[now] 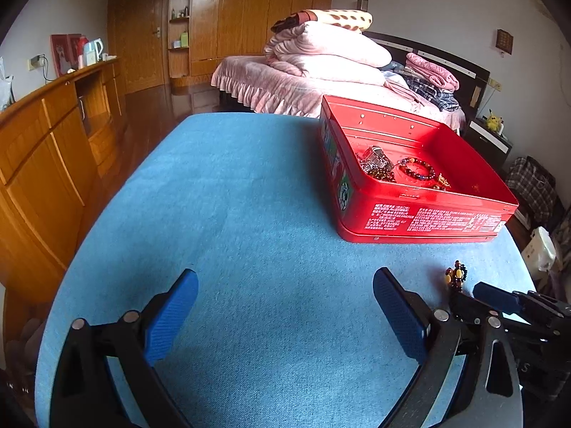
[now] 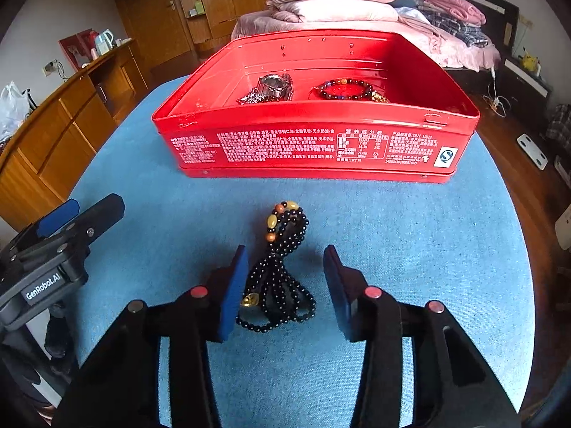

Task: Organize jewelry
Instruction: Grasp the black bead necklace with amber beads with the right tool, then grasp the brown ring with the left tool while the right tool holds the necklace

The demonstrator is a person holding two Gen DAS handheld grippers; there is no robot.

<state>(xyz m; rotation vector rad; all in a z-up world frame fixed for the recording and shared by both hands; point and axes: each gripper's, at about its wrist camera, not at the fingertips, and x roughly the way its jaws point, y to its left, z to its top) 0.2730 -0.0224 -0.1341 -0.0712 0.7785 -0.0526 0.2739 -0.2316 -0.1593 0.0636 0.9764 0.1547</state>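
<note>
A black bead necklace (image 2: 282, 271) with amber and brown beads lies on the blue table cloth (image 2: 410, 235). My right gripper (image 2: 285, 260) is open, its blue pads on either side of the necklace, not touching it. An open red tin box (image 2: 314, 142) stands behind it, holding a silver watch (image 2: 274, 85) and a dark red bead bracelet (image 2: 344, 89). My left gripper (image 1: 285, 285) is open and empty over bare cloth. In the left wrist view the box (image 1: 421, 214) is at the right and the necklace (image 1: 456, 276) peeks out beside the right gripper (image 1: 499, 299).
The round table's edge curves close on both sides. A wooden cabinet (image 1: 46, 164) stands to the left and a bed with pink bedding (image 1: 321, 71) behind. The left gripper's body (image 2: 53, 249) shows at the left of the right wrist view.
</note>
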